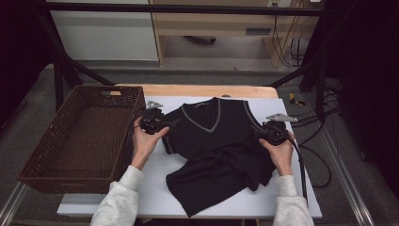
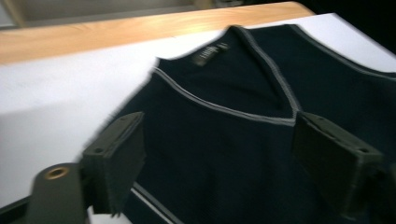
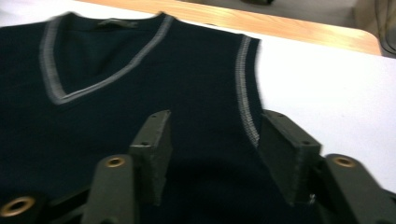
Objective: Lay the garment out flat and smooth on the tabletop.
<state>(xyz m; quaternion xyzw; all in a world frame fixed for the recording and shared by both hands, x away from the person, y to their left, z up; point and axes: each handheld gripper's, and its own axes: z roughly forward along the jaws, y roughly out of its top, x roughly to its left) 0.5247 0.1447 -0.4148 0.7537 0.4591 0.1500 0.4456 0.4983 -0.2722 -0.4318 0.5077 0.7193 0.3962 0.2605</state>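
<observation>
A black sleeveless V-neck vest (image 1: 216, 141) with grey trim lies on a white board (image 1: 160, 197); its top half is flat and its hem is bunched and folded toward the front. My left gripper (image 1: 175, 124) hovers at the vest's left armhole, held in a hand. In the left gripper view the gripper (image 2: 217, 128) stands open just above the vest (image 2: 224, 154) below the neckline, its pads off the cloth. My right gripper (image 1: 255, 130) hovers at the right armhole. In the right gripper view it (image 3: 215, 123) is open over the vest (image 3: 140, 93) near the trimmed edge.
A brown wicker basket (image 1: 47, 141) with nothing in it stands left of the board, close to my left hand. The wooden table edge (image 1: 202, 90) runs behind the board. Cables (image 1: 324, 141) hang off the right side. Bare white board lies in front of the vest.
</observation>
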